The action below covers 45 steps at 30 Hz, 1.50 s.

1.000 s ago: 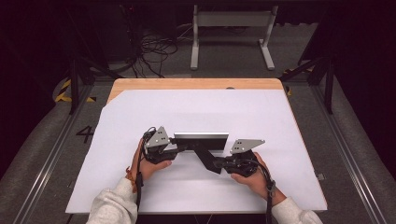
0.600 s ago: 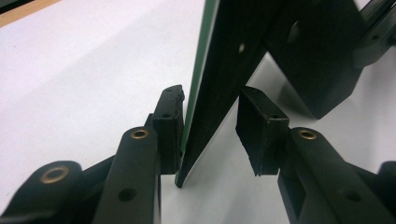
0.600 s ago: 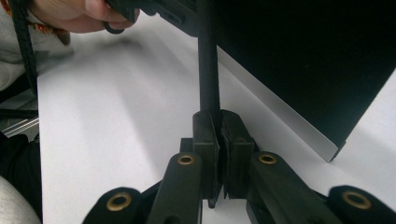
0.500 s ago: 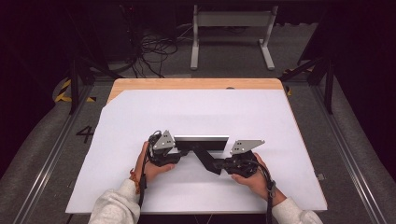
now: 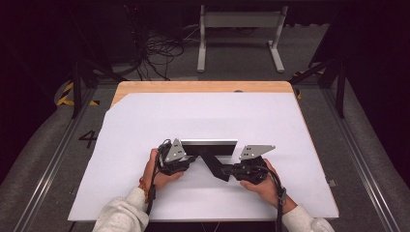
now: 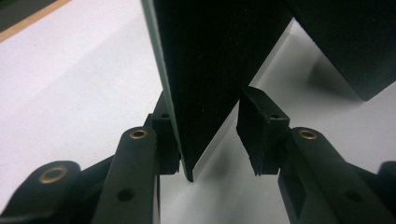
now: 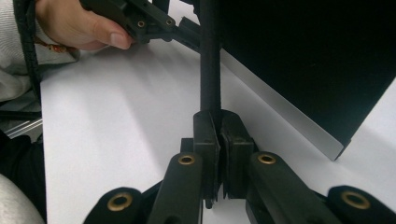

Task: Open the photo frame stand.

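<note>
High view: a black panel (image 5: 209, 147) stands on edge near the middle of the white sheet (image 5: 121, 145) covering the table, its flap (image 5: 216, 164) slanting toward the person. The left gripper (image 5: 186, 157) meets the panel's left end, the right gripper (image 5: 228, 171) the flap's tip.

Left gripper view: jaws spread around the panel's lower corner (image 6: 205, 84); one pad (image 6: 164, 135) lies against it, the other (image 6: 259, 130) stands clear.

Right gripper view: jaws pressed together, pinching the thin black flap edge (image 7: 209, 60); the left hand (image 7: 77, 25) sits beyond the panel (image 7: 317, 56).
</note>
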Available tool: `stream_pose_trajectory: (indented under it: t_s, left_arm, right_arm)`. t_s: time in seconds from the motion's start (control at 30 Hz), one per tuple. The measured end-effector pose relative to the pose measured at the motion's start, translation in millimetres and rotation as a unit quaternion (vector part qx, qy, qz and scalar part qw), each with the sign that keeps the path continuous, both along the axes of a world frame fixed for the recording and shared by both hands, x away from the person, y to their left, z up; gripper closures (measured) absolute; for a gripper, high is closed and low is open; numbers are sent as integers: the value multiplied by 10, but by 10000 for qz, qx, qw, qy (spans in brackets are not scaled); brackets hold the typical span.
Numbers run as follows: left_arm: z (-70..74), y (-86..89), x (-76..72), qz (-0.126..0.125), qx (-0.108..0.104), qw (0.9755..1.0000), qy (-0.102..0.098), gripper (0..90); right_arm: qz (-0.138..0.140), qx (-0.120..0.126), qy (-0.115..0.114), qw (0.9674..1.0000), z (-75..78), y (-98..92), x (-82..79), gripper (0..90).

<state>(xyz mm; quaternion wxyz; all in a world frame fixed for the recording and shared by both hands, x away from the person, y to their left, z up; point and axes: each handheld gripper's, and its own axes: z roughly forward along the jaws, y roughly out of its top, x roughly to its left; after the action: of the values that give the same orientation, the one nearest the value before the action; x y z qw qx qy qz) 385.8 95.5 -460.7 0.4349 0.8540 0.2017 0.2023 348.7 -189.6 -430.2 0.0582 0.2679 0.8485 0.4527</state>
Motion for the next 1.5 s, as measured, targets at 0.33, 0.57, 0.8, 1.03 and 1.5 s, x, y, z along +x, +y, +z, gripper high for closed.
stream_pose_trajectory:
  t_s: [0.33, 0.57, 0.8, 1.03, 1.5]
  left_arm:
    - [-4, -37, 6, 108, 123, 9998, -142, 627]
    - [-4, -9, 24, 81, 16, 9999, -62, 625]
    - [56, 68, 23, 47, -205, 9998, -40, 594]
    - [132, 125, -3, 25, -367, 9993, -105, 582]
    - [264, 214, -86, -121, -489, 9985, -201, 577]
  right_arm:
    - [-117, -54, -22, 9999, -10, -8, 10, 865]
    - [-152, -104, -80, 9998, -24, -11, 4, 853]
    - [-198, -68, -91, 9997, -6, -53, -5, 841]
    - [-201, -43, -117, 9997, 17, -78, -15, 838]
    - [-238, -28, -270, 9993, 82, -133, -66, 845]
